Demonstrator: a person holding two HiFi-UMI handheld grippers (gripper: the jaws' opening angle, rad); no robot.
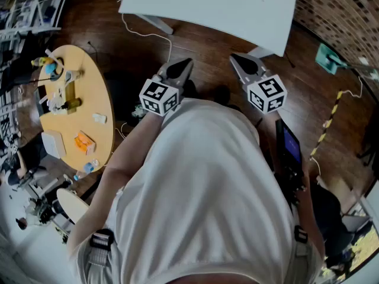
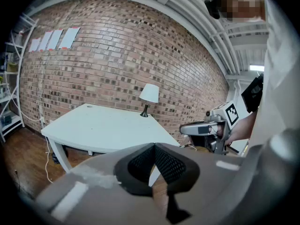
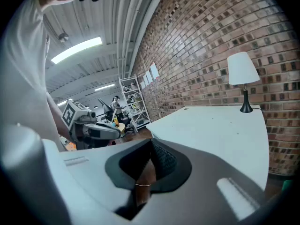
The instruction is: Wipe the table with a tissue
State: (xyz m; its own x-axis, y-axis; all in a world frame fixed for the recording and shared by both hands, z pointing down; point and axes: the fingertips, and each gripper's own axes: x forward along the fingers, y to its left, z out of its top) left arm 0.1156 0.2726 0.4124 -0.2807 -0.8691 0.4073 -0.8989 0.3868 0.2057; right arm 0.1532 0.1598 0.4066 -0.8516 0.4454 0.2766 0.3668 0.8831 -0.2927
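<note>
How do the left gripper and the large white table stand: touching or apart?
Apart. The head view shows dark wooden floor between the left gripper and the large white table.

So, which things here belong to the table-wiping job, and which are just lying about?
Job in hand:
white table
left gripper, fingers shut, empty
right gripper, fingers shut, empty
no tissue visible

Lying about:
lamp on the white table
round wooden table with small clutter
metal shelving
floor cable
</note>
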